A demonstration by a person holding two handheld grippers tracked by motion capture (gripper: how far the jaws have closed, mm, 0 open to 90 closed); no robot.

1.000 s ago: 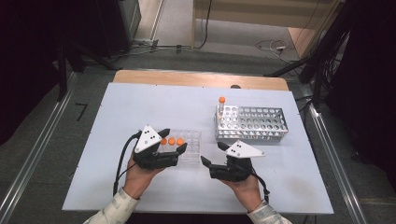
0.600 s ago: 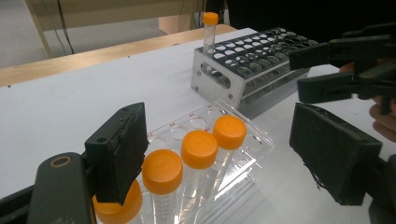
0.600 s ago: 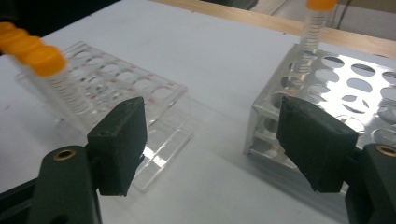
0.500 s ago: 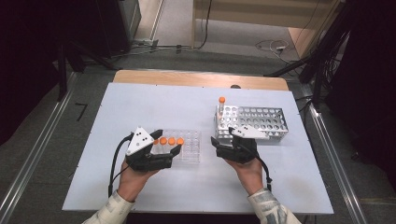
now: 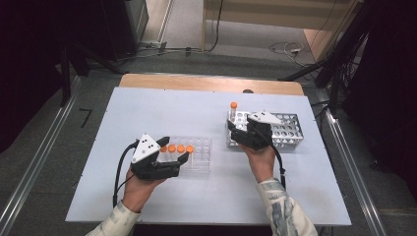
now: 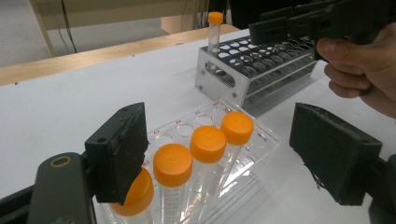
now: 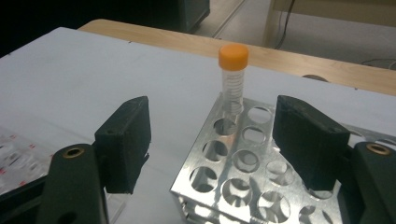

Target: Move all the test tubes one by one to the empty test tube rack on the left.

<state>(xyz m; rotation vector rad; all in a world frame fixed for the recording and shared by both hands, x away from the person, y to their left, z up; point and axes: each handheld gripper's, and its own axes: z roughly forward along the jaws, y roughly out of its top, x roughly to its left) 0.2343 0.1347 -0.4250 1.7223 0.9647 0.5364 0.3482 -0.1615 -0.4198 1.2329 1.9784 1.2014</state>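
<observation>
Both empty: left claw (image 6: pixel 224 158) wide apart over orange-capped tubes (image 6: pixel 208 144), right claw (image 7: pixel 219 149) agape above metal rack (image 7: pixel 243 182).

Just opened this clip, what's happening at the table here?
A person holds a two-jaw gripper in each hand over a white table. The left gripper, jaws open, sits at a clear plastic rack holding four orange-capped tubes in a row. The right gripper, also open and empty, hovers over the corner of a metal rack where a single orange-capped tube stands upright. Nothing is gripped.
</observation>
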